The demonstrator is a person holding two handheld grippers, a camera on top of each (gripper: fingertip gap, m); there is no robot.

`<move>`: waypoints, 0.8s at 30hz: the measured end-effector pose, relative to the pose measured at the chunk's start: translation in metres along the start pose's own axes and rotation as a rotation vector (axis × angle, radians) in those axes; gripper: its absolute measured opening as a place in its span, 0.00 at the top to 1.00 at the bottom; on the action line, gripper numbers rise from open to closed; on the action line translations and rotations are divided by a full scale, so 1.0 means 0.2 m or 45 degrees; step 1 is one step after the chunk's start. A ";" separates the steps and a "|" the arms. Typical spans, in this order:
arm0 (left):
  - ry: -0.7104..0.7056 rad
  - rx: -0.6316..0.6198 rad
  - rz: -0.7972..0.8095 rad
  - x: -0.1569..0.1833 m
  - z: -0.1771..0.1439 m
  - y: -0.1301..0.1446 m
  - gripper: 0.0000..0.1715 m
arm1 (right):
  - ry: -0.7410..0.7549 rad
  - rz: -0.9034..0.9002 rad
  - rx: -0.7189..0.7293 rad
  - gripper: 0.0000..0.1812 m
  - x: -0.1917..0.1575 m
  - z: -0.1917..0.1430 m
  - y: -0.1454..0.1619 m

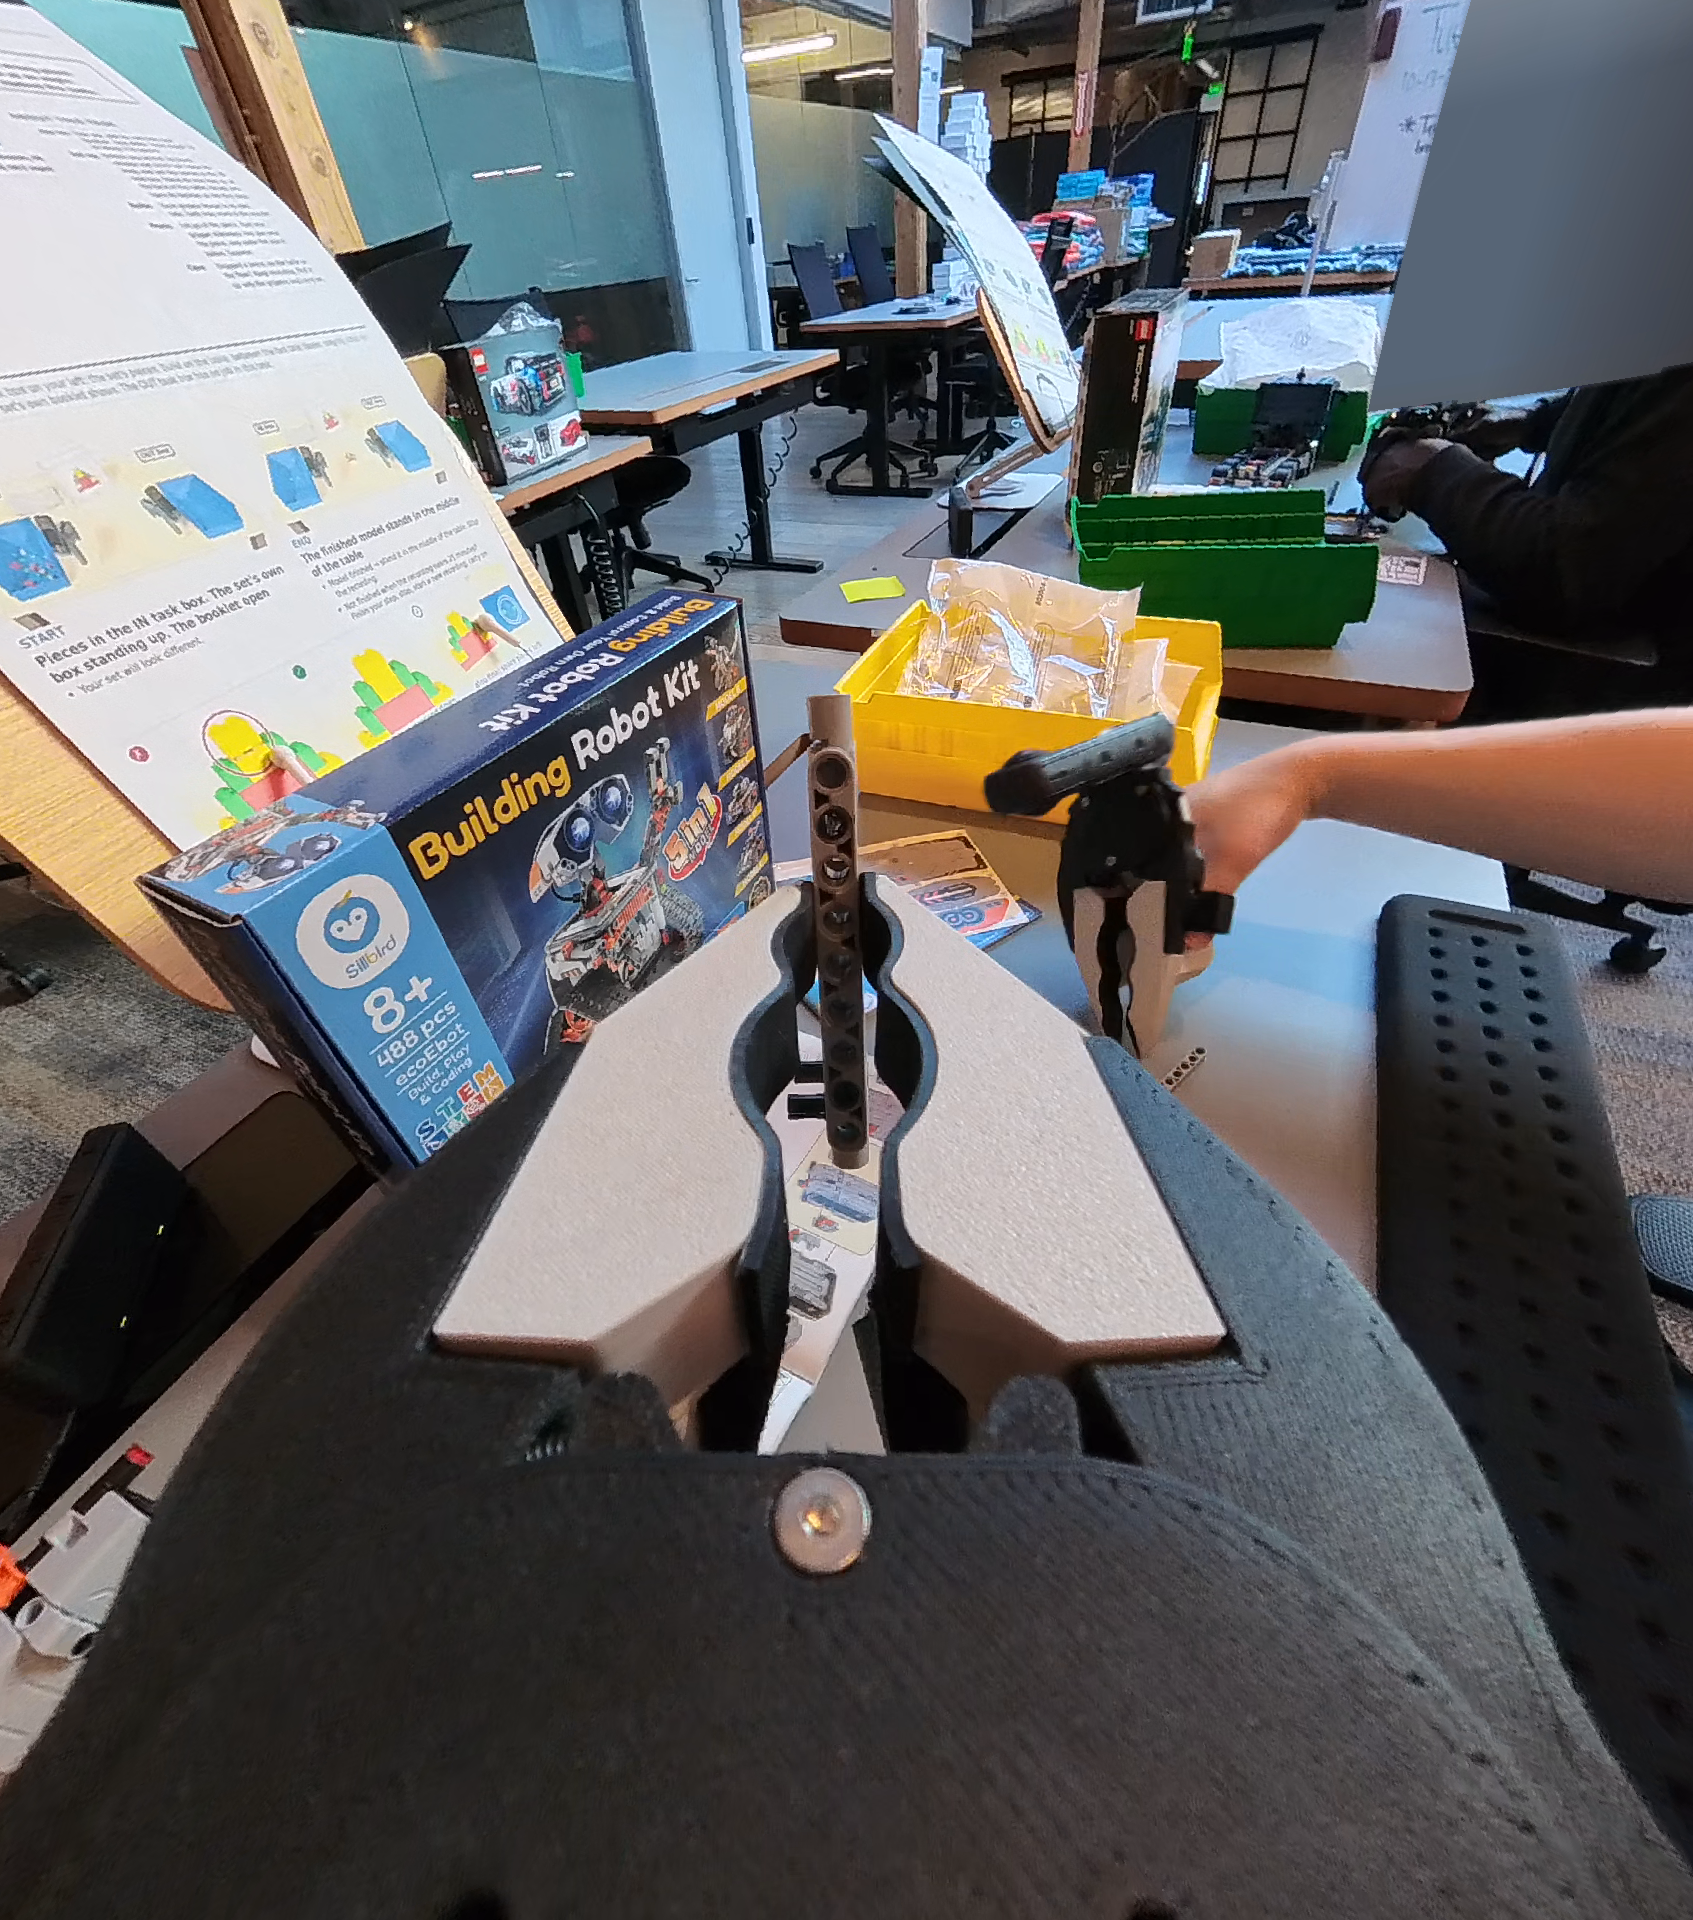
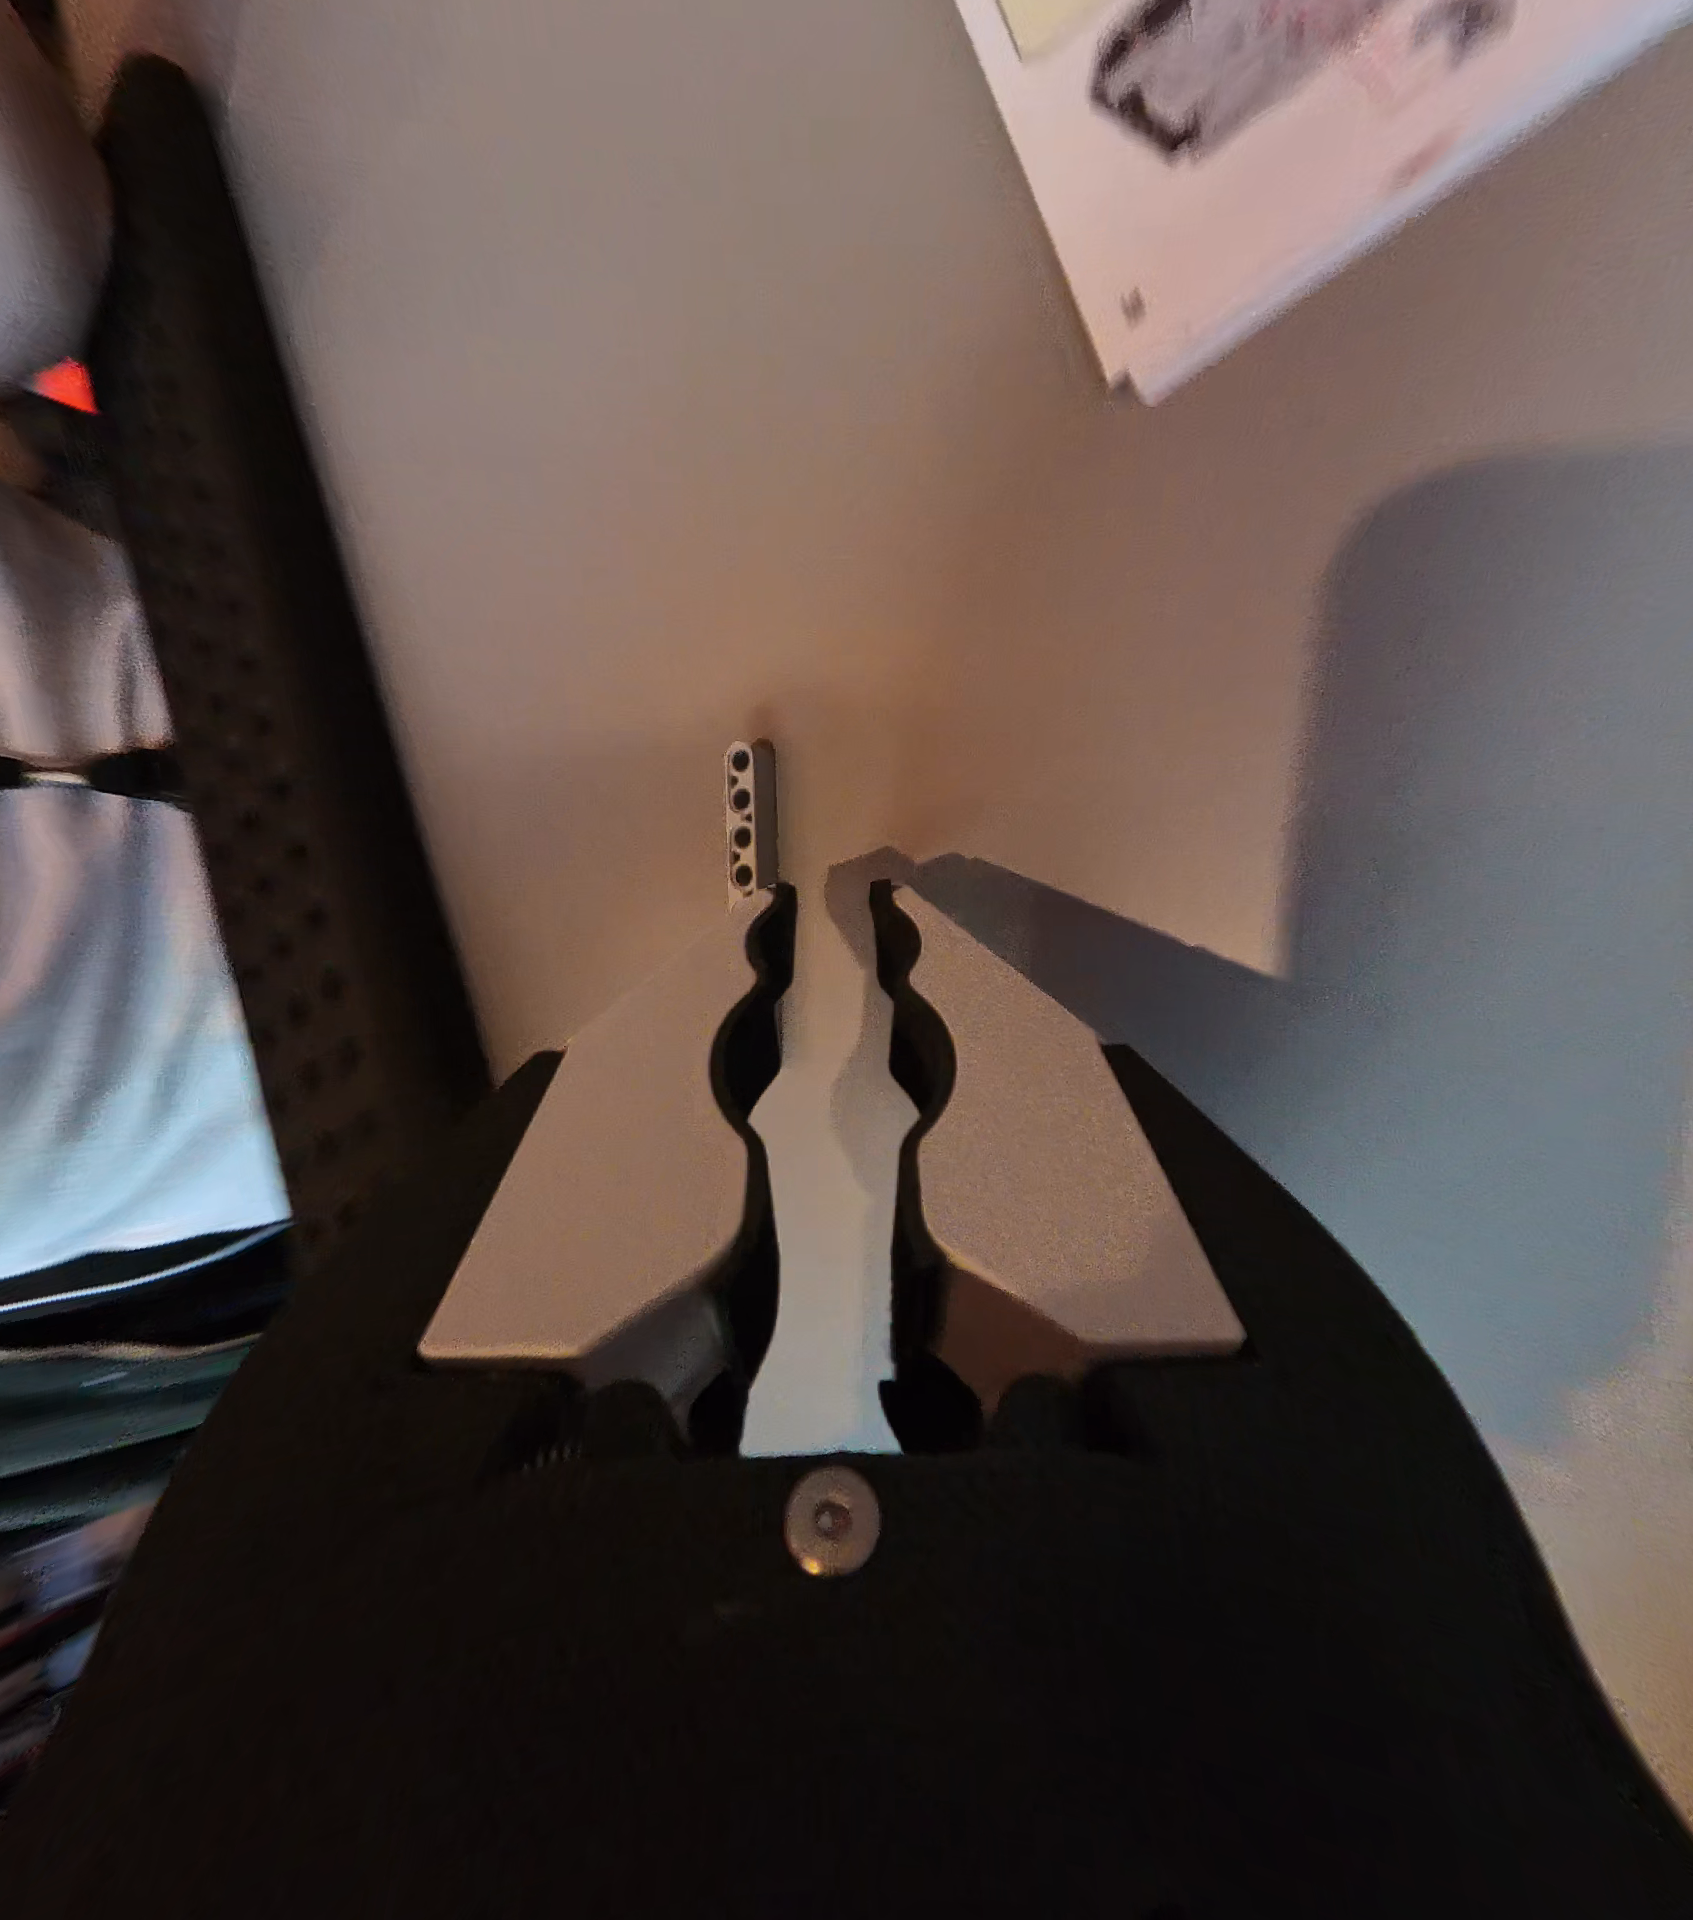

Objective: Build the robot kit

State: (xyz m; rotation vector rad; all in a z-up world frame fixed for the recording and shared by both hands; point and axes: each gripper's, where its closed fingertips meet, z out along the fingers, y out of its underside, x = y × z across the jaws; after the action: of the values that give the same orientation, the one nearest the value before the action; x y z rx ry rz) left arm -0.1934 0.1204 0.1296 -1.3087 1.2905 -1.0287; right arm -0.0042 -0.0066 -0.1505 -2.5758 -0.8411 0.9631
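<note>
My left gripper (image 1: 835,906) is shut on a long dark grey holed beam (image 1: 831,790) and holds it upright above the table, in front of the blue robot kit box (image 1: 509,883). The beam has a light grey end piece on top and a black pin on its left side. My right gripper (image 2: 834,888) points down at the pale table (image 2: 613,416) with its jaws a narrow gap apart and nothing between them. A short light grey holed beam (image 2: 750,821) lies flat just beyond its left fingertip. In the left wrist view the right gripper (image 1: 1122,997) stands tip-down beside that beam (image 1: 1185,1068).
A yellow bin (image 1: 1185,665) of plastic bags and green bins (image 1: 1226,561) stand behind. An instruction board (image 1: 146,416) leans at the left. A booklet (image 2: 1289,156) lies on the table. A black perforated chair armrest (image 1: 1507,1195) runs along the right. Grey parts (image 1: 0,1652) lie lower left. The gap from one gripper's tips to the other's is roughly 35 cm.
</note>
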 end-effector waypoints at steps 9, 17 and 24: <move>-0.018 -0.006 -0.014 -0.03 0.00 0.01 0.97 | 0.618 -0.358 -0.167 0.85 -0.12 0.03 0.04; -0.020 -0.011 0.001 0.00 -0.01 0.00 0.97 | 0.711 -0.374 -0.290 0.85 -0.09 0.07 0.06; -0.008 -0.020 -0.009 -0.01 0.00 0.02 0.97 | 0.718 -0.386 -0.382 0.94 -0.07 0.08 0.07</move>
State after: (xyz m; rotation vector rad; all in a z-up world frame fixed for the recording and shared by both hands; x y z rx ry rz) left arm -0.1942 0.1221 0.1264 -1.3286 1.2920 -1.0204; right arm -0.0182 -0.0251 -0.1614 -2.6285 -1.2129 0.0117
